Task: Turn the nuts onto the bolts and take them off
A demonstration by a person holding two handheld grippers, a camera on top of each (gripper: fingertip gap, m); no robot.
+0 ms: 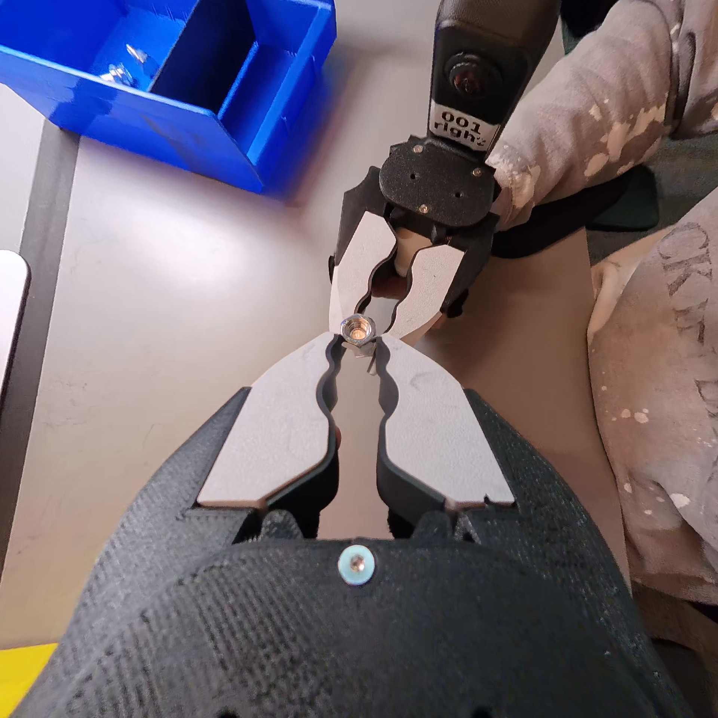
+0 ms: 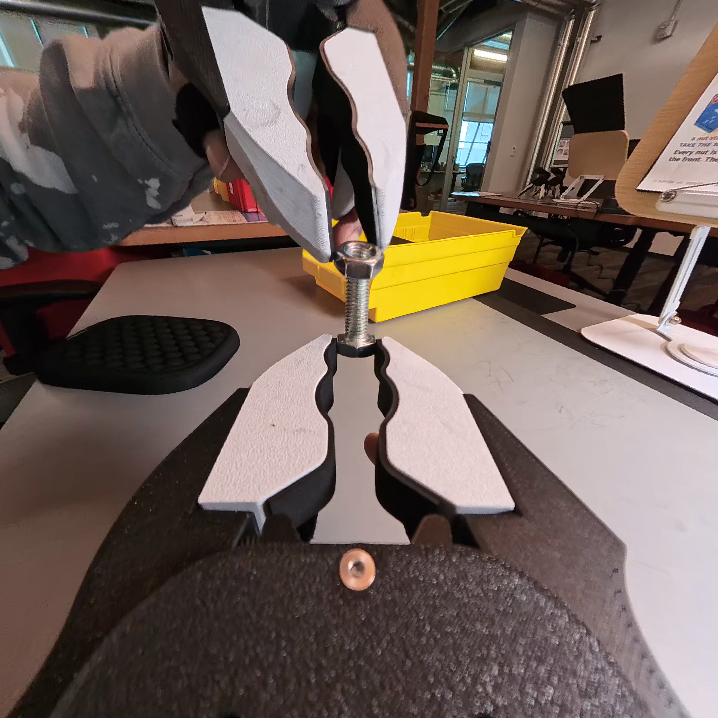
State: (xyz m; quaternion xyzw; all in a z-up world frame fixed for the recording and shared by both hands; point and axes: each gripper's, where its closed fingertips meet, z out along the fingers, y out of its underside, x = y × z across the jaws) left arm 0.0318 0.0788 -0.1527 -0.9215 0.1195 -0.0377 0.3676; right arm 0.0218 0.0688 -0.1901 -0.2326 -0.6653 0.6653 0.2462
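A silver bolt (image 2: 356, 307) stands upright above the table. My right gripper (image 2: 356, 344) is shut on its hex head at the bottom. A silver hex nut (image 2: 358, 261) sits on the top end of the thread. My left gripper (image 2: 355, 252) comes down from above and is shut on the nut with its fingertips. In the left wrist view I look down on the nut (image 1: 355, 329) between my left gripper's tips (image 1: 357, 342), with the right gripper (image 1: 373, 326) reaching in from the top. Most of the bolt is hidden under the nut there.
A blue divided bin (image 1: 241, 128) holding some metal hardware (image 1: 124, 74) stands at the far left. A yellow bin (image 2: 427, 272) sits behind the bolt. A black padded rest (image 2: 136, 353) lies to the left. A white stand (image 2: 641, 338) with a clipboard is at the right. The grippers' ends are close to 4 centimetres from one another. The black padded rest (image 2: 136, 353) is about 25 centimetres from both grippers' fingertips.
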